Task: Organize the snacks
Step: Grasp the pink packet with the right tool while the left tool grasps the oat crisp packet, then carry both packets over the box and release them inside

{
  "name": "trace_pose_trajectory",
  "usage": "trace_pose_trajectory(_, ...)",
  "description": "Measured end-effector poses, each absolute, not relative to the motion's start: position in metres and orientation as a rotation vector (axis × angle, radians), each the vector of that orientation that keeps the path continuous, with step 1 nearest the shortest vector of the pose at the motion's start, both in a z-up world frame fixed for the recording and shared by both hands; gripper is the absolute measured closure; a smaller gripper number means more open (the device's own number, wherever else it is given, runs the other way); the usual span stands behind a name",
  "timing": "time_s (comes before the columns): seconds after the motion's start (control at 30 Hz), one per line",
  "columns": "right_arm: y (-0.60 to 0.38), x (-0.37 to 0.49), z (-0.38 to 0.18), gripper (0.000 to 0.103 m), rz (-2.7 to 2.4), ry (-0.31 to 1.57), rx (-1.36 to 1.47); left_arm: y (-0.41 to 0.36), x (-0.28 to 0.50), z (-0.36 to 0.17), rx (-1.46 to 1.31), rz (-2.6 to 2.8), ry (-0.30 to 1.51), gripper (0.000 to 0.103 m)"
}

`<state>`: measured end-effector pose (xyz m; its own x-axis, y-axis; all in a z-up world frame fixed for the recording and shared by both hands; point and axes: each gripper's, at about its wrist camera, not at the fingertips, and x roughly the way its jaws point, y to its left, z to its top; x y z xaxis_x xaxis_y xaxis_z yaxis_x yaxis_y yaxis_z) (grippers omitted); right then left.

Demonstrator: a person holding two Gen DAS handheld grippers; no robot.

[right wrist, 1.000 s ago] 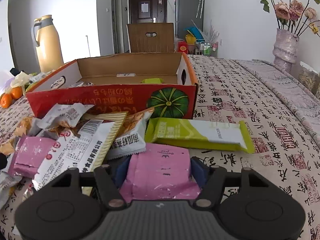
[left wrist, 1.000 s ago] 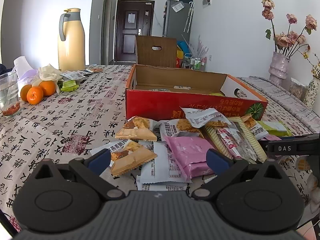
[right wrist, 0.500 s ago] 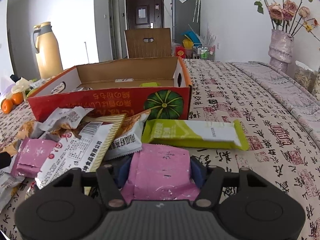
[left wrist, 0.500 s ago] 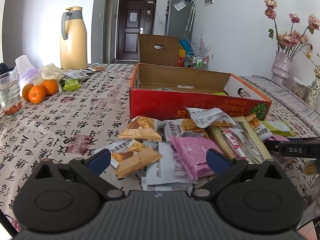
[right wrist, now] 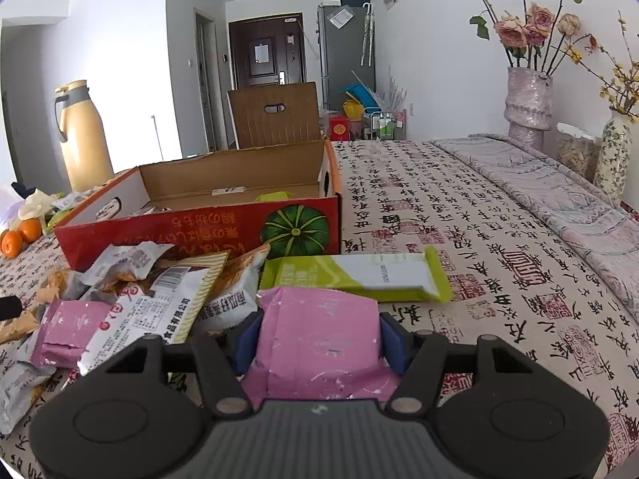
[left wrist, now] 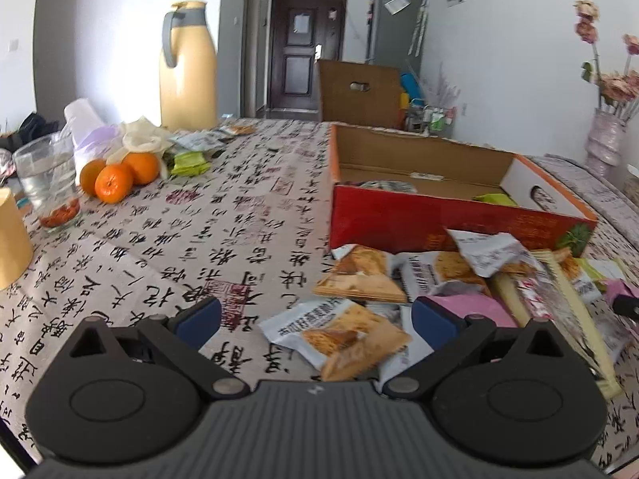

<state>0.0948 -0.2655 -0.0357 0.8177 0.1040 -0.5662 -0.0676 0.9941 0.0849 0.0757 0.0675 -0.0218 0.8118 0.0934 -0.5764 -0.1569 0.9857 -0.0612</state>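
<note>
A pile of snack packets (left wrist: pixel 439 291) lies on the patterned tablecloth in front of an open red cardboard box (left wrist: pixel 431 215). My left gripper (left wrist: pixel 317 321) is open and empty, low over the left edge of the pile, above a grey-and-orange cracker packet (left wrist: pixel 339 335). My right gripper (right wrist: pixel 319 337) is shut on a pink packet (right wrist: pixel 319 335) and holds it just above the table. A green-and-white bar (right wrist: pixel 359 277) lies beyond it, before the box (right wrist: pixel 199 223). A second pink packet (right wrist: pixel 68 329) lies at the left of the pile.
Oranges (left wrist: pixel 116 175), a glass (left wrist: pixel 50 183), a yellow cup (left wrist: pixel 10 239) and a tall yellow thermos (left wrist: pixel 187 64) stand at the left. Vases with flowers (right wrist: pixel 527 103) stand at the far right by a folded grey cloth (right wrist: pixel 559 199).
My left gripper has swung left and now faces more of the table's left side. My right gripper has lifted slightly with the pink packet held in it.
</note>
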Motion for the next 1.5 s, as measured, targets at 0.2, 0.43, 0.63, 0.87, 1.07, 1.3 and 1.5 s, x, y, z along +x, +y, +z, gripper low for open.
trace_pose_trajectory(0.2,-0.265,0.094,-0.037,0.042,0.088,0.607,0.070,0.071,0.095,-0.024,-0.175,0.189,0.677,0.000)
trace_pose_trajectory(0.43,-0.264,0.093,-0.039,0.042,0.092,0.614,0.071,0.068,0.103,-0.030,-0.157,0.259,0.724,0.002)
trace_pose_trajectory(0.63,-0.265,0.093,-0.042,0.042,0.089,0.622,0.076,0.083,0.095,-0.031,-0.139,0.264,0.743,0.016)
trace_pose_trajectory(0.87,-0.262,0.092,-0.043,0.042,0.096,0.624,0.072,0.092,0.097,-0.041,-0.098,0.268,0.773,0.032)
trace_pose_trajectory(1.07,-0.262,0.090,-0.042,0.042,0.093,0.621,0.070,0.087,0.095,-0.039,-0.064,0.217,0.748,0.060)
trace_pose_trajectory(1.3,-0.262,0.089,-0.041,0.042,0.094,0.617,0.071,0.086,0.092,-0.039,-0.067,0.208,0.735,0.061)
trace_pose_trajectory(1.5,-0.264,0.087,-0.038,0.042,0.097,0.602,0.074,0.083,0.087,-0.027,-0.062,0.198,0.698,0.061)
